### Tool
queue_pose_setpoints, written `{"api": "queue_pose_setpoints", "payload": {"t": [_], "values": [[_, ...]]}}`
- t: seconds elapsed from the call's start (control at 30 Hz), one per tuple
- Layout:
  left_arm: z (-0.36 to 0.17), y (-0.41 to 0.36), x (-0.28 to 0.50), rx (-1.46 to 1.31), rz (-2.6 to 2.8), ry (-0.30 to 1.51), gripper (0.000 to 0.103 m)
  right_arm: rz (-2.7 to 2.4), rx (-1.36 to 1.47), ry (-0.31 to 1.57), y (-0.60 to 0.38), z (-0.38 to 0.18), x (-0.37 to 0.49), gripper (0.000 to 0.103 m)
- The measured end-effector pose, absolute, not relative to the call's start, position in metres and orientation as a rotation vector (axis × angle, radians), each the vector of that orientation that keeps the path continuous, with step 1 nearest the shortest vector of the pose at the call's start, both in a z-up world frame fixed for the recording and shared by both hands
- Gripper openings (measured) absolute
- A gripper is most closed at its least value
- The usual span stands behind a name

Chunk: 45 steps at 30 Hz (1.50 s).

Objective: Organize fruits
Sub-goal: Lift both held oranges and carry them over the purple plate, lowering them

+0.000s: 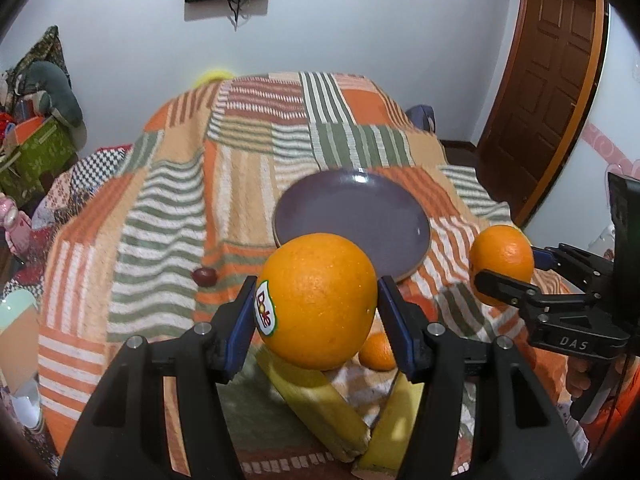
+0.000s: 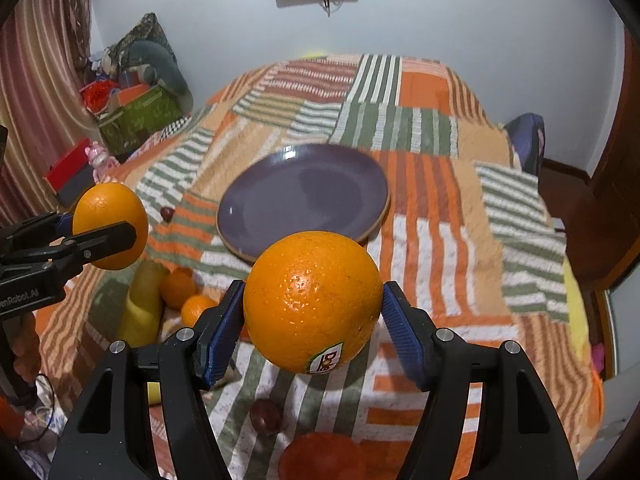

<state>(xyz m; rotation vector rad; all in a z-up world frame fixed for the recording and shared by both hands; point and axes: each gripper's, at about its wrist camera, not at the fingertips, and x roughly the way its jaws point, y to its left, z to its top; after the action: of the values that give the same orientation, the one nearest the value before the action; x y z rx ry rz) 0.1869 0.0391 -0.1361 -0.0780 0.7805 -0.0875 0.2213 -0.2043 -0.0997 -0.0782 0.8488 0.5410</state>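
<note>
Above the striped bedspread, each gripper holds one orange clear of the cloth.

Between the blue pads of the left gripper sits an orange with a sticker on its side, pinched from both flanks; the right gripper pinches a second orange likewise. Just beyond both lies a purple plate on the bedspread. Near the grippers on the cloth lie bananas, a small orange and a dark red fruit.
</note>
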Motion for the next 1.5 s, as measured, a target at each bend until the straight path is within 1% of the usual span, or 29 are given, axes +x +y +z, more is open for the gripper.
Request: {"api": "queue_pose_setpoints", "payload": {"t": [0.33,0.67,0.9,1.07,1.1,1.17,1.3,1.4,1.5], "values": [[-0.102,0.049,0.204,-0.061,-0.059,0.701,0.058,0.531,-0.077,0.742,-0.202,-0.067,0.24,0.064],[-0.091,0.057,0.239,-0.069,-0.041,0.682,0.058,0.537,-0.103,0.688,-0.185,-0.055,0.266,0.064],[-0.106,0.055,0.267,-0.058,-0.033,0.711,0.058,0.545,-0.15,0.707,-0.166,-0.066,0.288,0.064],[-0.128,0.054,0.295,-0.058,-0.05,0.775,0.058,0.544,-0.165,0.734,-0.16,-0.078,0.303,0.064],[-0.132,0.054,0.3,-0.056,-0.053,0.786,0.057,0.541,-0.17,0.742,-0.157,-0.083,0.307,0.064],[-0.136,0.052,0.308,-0.036,-0.051,0.779,0.052,0.537,-0.178,0.758,-0.154,-0.089,0.314,0.064],[-0.131,0.048,0.317,-0.006,-0.086,0.731,0.052,0.537,-0.194,0.795,-0.149,-0.103,0.328,0.064],[-0.14,0.045,0.33,0.019,-0.077,0.767,0.052,0.545,-0.189,0.836,-0.147,-0.115,0.337,0.064],[-0.153,0.052,0.336,-0.012,-0.075,0.81,0.052,0.516,-0.203,0.854,-0.147,-0.124,0.343,0.065]]}}
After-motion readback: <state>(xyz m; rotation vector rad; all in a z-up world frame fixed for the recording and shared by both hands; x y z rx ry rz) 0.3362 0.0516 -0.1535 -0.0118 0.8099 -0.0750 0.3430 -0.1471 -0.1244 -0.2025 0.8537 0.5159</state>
